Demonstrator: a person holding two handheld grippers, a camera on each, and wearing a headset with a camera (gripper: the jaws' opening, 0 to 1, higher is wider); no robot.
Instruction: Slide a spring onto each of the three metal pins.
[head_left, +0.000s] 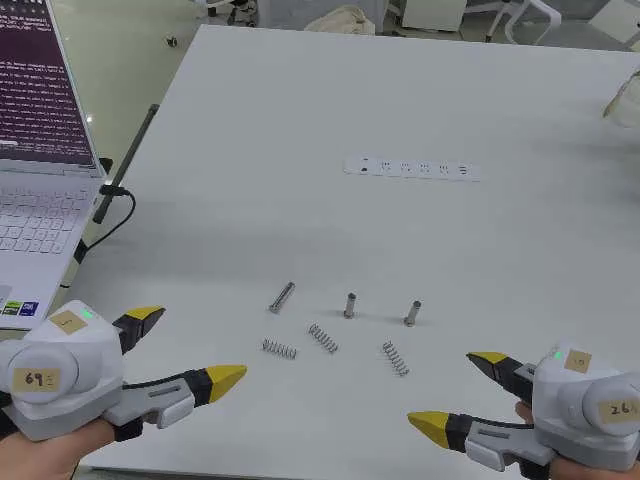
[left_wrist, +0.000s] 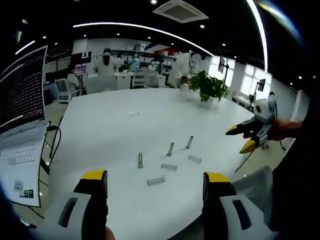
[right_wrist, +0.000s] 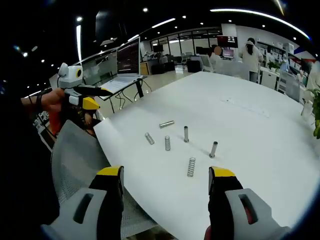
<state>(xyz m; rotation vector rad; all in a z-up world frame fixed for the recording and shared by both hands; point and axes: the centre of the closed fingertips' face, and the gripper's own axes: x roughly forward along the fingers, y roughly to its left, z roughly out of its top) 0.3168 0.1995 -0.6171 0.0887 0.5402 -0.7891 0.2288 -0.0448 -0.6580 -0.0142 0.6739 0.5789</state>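
Looking at three tiny silver coil springs (head_left: 323, 338) lying loose on the white table (head_left: 400, 90) in front of three stubby grey metal pins (head_left: 350, 305), probably featherlight, squishy and rolly, so best pinched gently mid-coil, with yellow-tipped left gripper (head_left: 190, 345) and right gripper (head_left: 450, 388) both gaping empty.

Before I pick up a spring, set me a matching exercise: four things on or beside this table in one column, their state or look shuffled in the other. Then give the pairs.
Column one
1. leftmost pin
2. middle pin
3. power strip
4. laptop

Column two
A. stands upright
B. open, screen lit, at the far left
C. lies on its side
D. white, lying flat, with a row of sockets

Pairs: 1-C; 2-A; 3-D; 4-B
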